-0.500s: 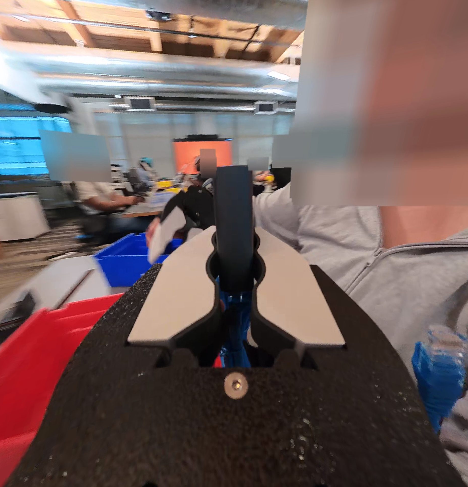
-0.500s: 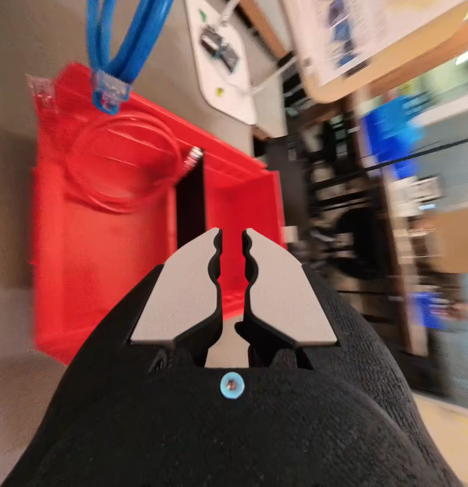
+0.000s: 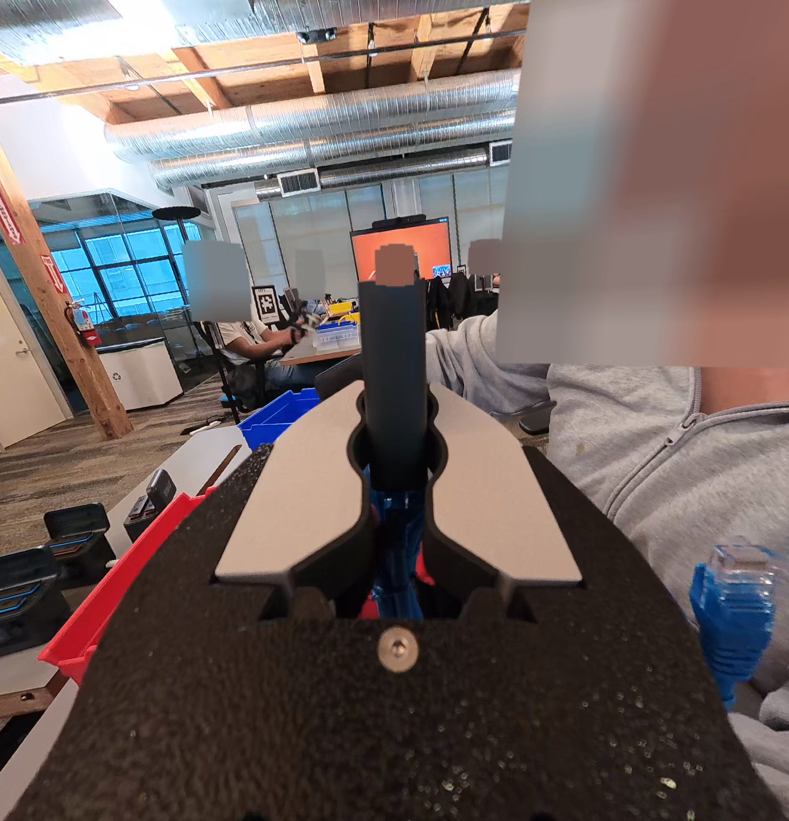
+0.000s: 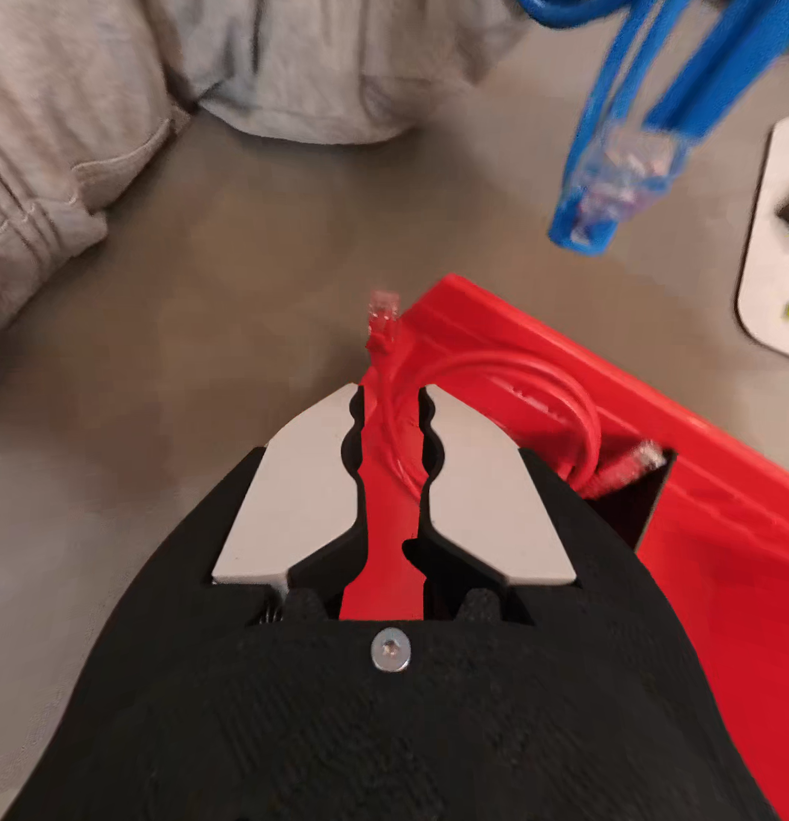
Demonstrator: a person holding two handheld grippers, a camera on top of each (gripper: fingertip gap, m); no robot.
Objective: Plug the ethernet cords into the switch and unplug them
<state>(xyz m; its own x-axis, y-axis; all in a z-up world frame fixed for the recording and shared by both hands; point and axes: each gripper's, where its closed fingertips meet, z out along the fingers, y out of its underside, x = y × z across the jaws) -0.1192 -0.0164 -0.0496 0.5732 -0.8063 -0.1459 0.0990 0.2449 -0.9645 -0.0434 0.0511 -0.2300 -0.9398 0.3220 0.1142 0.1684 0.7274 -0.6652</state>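
My left gripper (image 3: 396, 395) is shut on a black flat strap (image 3: 395, 355) that sticks up out of the jaws. A blue cable (image 3: 397, 546) hangs under it, between the fingers. One blue plug (image 3: 734, 608) of that cable dangles at the right, in front of a person's grey hoodie. In the right wrist view the blue cable (image 4: 614, 177) hangs at the top right with its plugs. My right gripper (image 4: 390, 391) is slightly open and empty. It hovers over the corner of a red bin (image 4: 717, 577) that holds a coiled red cable (image 4: 561, 391). The red cable's plug (image 4: 384, 311) sticks over the rim.
A black divider (image 4: 628, 511) stands in the red bin. A white pad (image 4: 774, 266) lies at the right on the grey table (image 4: 206, 288). A grey sleeve (image 4: 73, 111) rests at the top left. In the left wrist view, a blue bin (image 3: 277, 417) and black cases (image 3: 73, 537) lie beyond the red bin (image 3: 117, 591). About 20 centimetres separates my left fingertips from my right.
The right gripper has swung over the red bin's corner, towards the grey sleeve, and its jaws have parted a little. The left gripper still holds the black strap; its view has steadied.
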